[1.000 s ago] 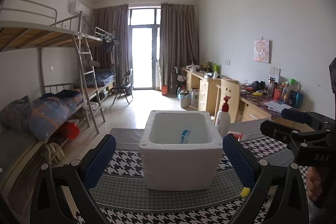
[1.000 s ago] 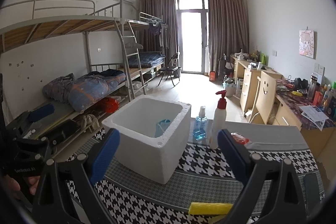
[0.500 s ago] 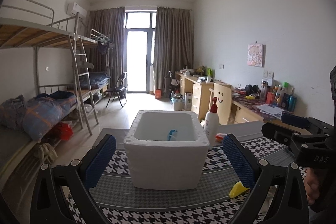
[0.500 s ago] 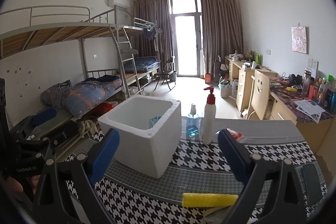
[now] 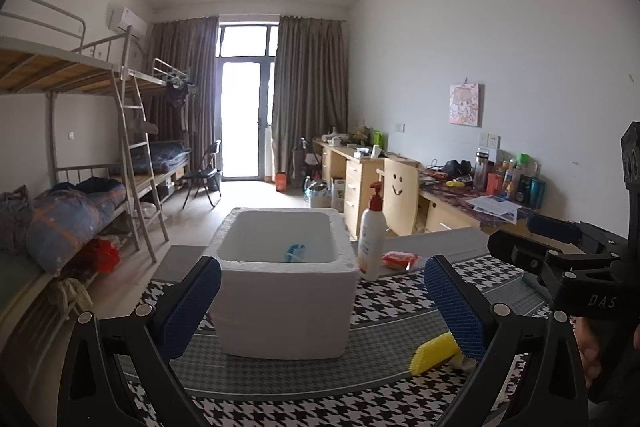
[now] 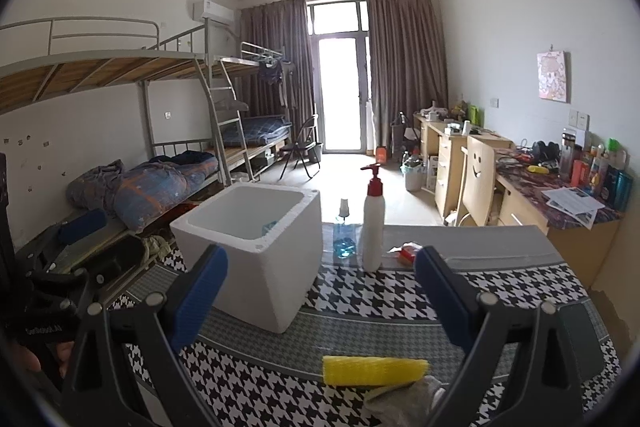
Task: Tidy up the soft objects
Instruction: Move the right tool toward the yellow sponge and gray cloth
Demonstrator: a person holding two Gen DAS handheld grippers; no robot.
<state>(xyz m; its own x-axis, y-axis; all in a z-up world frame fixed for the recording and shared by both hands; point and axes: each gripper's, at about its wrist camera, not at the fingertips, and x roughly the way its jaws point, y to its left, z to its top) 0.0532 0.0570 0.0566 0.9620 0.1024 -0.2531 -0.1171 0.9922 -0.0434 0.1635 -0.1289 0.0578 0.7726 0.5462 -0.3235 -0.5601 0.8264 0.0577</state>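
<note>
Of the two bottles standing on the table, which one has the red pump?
The tall white bottle; the small clear bottle beside it holds blue liquid and has a pale spray top.

Matt white foam box (image 5: 280, 303), woven houndstooth cloth (image 6: 360, 301), glossy plastic pump bottle (image 6: 373, 227), rough yellow sponge (image 6: 374, 371)

Sitting on the table are one foam box (image 6: 256, 259), two bottles (image 6: 373, 223), one yellow sponge (image 6: 374, 370), one red packet (image 6: 408, 253).

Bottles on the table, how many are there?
2. A white pump bottle with a red top stands right of the foam box; a small clear bottle of blue liquid stands between them. The box may hide more.
</note>
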